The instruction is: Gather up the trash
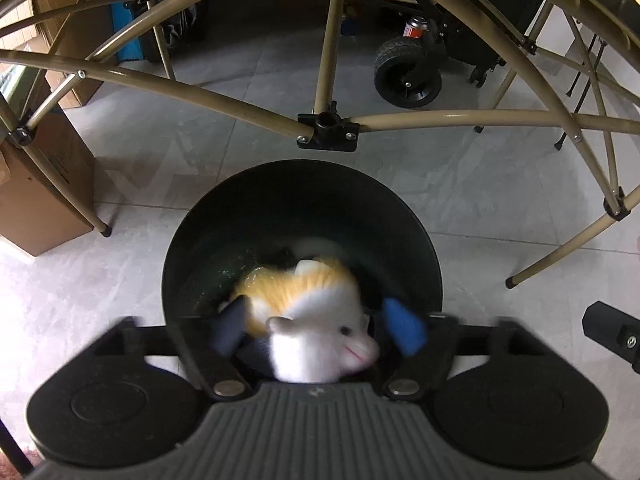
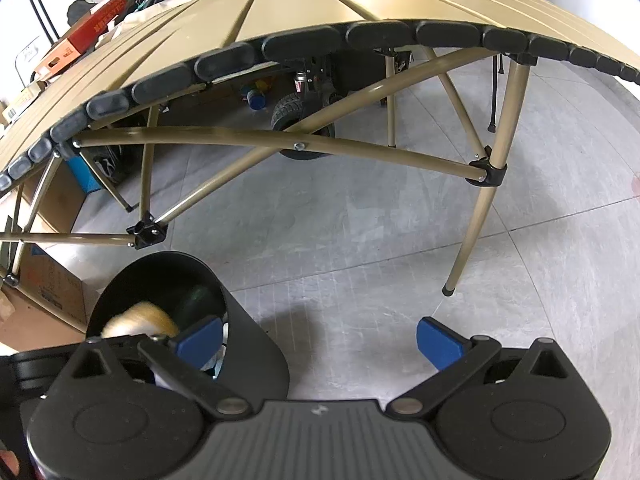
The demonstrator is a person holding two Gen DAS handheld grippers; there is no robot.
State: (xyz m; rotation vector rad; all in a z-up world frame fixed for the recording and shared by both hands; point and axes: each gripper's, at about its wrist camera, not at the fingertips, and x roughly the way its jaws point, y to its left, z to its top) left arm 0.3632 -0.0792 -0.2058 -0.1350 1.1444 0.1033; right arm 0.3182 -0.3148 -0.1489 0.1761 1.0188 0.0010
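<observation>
Blurring plush toy point(image 1: 320, 320) inside black bin point(image 1: 208, 240), lower body hidden

The left tool point(image 1: 320, 326) points steeply downward, its two blue-padded fingers point(image 1: 404, 326) spread wide and blurred, the pads pressing on nothing. The right tool point(image 2: 320, 340) also tilts steeply down, its blue-padded fingers point(image 2: 438, 340) standing wide apart with nothing between them. In the left wrist view, part of the right tool's black body shows at the right edge.
</observation>
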